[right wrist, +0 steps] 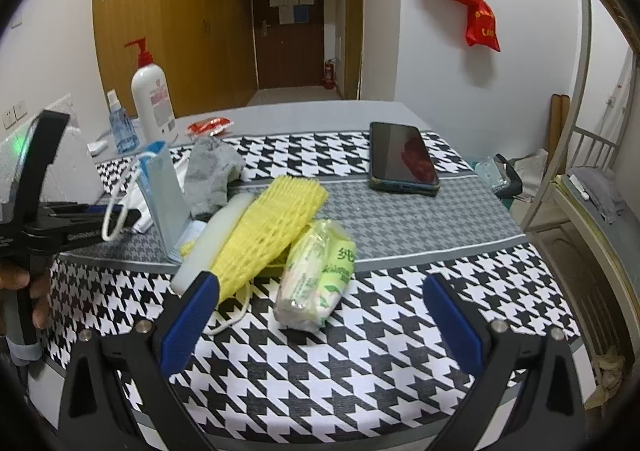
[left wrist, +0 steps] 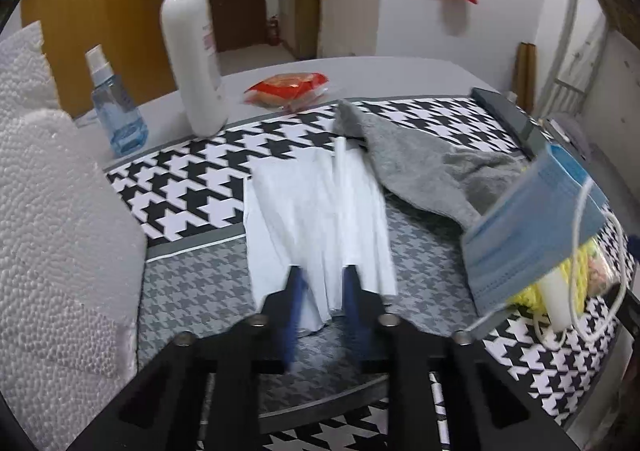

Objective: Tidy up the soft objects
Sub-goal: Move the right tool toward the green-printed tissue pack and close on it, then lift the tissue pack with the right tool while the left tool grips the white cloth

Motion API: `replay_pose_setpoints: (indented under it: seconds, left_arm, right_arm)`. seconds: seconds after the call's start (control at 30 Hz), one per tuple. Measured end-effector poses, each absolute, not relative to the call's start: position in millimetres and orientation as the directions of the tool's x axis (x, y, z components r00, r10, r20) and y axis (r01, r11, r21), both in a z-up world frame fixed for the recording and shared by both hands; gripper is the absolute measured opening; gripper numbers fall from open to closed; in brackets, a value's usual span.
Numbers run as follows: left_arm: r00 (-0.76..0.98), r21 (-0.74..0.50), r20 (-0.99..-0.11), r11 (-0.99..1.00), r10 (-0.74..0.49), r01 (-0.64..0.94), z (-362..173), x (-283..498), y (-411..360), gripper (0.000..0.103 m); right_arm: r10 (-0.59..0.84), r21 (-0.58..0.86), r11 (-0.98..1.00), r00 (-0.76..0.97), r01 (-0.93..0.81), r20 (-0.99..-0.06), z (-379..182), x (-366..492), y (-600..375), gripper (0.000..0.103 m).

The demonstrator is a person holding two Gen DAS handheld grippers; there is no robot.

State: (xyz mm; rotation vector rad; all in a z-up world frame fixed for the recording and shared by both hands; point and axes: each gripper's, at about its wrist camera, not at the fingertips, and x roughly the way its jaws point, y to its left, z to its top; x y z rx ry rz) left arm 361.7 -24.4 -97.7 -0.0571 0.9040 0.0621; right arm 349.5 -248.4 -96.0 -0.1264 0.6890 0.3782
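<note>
The left tool [left wrist: 322,283] pinches the white tissue [left wrist: 316,211] at its near edge, probably to lift it. The right tool [right wrist: 320,315] hovers spread over the counter [right wrist: 420,211], near the tissue pack [right wrist: 316,275], likely its next pick

Both wrist views low, sharing grey sock [left wrist: 408,167]

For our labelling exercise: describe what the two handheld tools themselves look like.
Both match: the left tool and right tool have matte black angular plastic arms, blue pads lining the fingers and silver bolts at the joints. The side view shows small white lettering; no cables show.
</note>
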Motion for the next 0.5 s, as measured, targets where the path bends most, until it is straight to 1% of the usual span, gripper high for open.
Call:
replay_pose_setpoints:
  seconds: [0.03,0.1,0.33,0.5]
  left_arm:
    - [0.620,-0.028,-0.784,0.997,0.024,-0.074,-97.8,361.3,-24.6,0.010]
    - [0.625,-0.035,-0.781,0.997,0.019,-0.074,-97.5,360.2,-24.1,0.008]
    - [0.675,-0.138,-0.731,0.990,-0.097,-0.008,-87.0,346.6,-20.6,0.008]
    - [0.698,-0.156,-0.705,0.987,-0.128,0.023,-81.4,340.6,-24.9,0.008]
  right_arm:
    - [0.294,0.006,0.925,0.704,-0.381,-0.646,-97.3,350.8,-247.9,0.103]
    - [0.291,0.004,0.924,0.698,-0.382,-0.655,-99.2,352.4,-246.7,0.103]
    - [0.254,-0.019,0.934,0.702,-0.356,-0.666,-100.3,354.2,-245.3,0.103]
    - [0.237,-0.022,0.940,0.699,-0.340,-0.674,-103.1,352.6,-249.5,0.102]
